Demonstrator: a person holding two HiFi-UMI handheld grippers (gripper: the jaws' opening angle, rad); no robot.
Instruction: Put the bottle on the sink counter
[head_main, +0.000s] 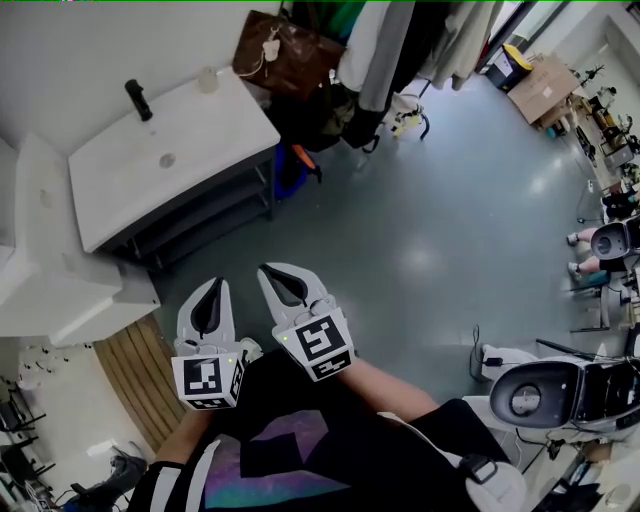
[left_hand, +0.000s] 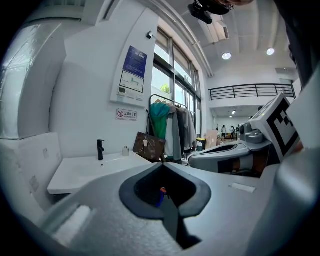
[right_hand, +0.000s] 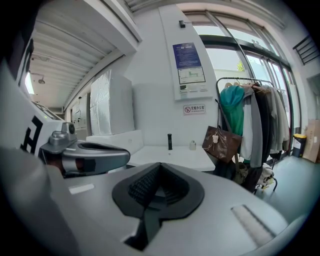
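Since the jaws of my left gripper (head_main: 217, 285) and my right gripper (head_main: 268, 271) are both pressed together with nothing pinched, and the bottle (head_main: 207, 79) stands upright on the sink tabletop (head_main: 225, 128) near its far right corner, right of the black faucet (head_main: 138, 99), I judge the placing done or nearly so. The best thing here is to keep both grippers well apart from the bottle, low and near my body, and not swing right toward the brown bag (head_main: 285, 55). If the bottle needs moving, I would spread one pair of jaws before reaching, come in level at its body, and set it down clear of the tabletop's edge and the basin.

The bottle is small and pale in every view, so I cannot tell its cap, its material or whether it is full. In the left gripper view a blue and orange speck (left_hand: 160, 194) shows in the hollow of my jaws. I take it for something far beyond them, not a held thing, but I cannot name it. The basin is white on white and its depth is hard to read.
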